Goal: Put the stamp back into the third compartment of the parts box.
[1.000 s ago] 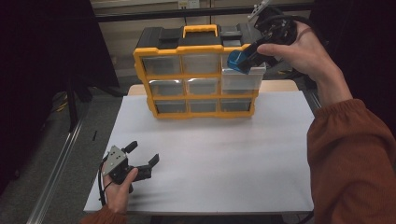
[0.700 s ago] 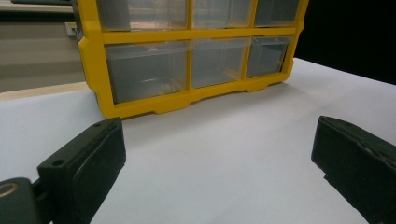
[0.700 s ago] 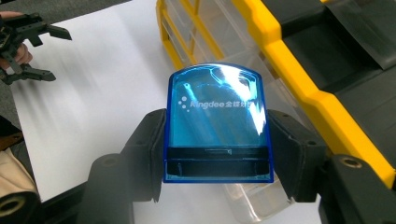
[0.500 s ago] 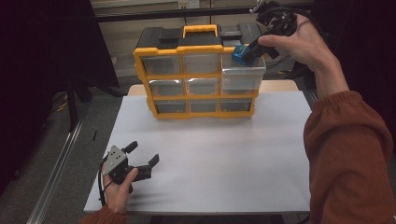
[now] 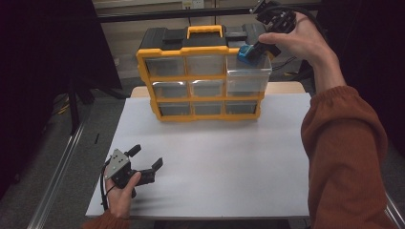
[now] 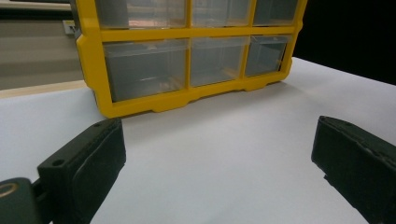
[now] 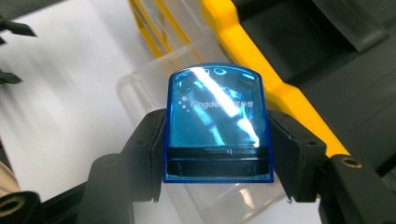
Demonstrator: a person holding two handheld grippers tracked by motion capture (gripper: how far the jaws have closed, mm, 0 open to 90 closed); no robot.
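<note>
Squarely between the right gripper (image 7: 217,154) jaws, 1 glossy translucent blue box (image 7: 217,126) with black base; left gripper (image 5: 143,164) jaws wide.

White table (image 5: 229,157) on grey floor (image 5: 62,157); dark screens at sides; metal rail (image 5: 57,183) left.

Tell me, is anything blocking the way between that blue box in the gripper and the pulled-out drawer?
Nothing visible does. The right gripper holds the blue box just above the clear drawer, pulled out at the organiser's top right. The drawer's open top lies right under the box; I can't tell what's inside it.
</note>
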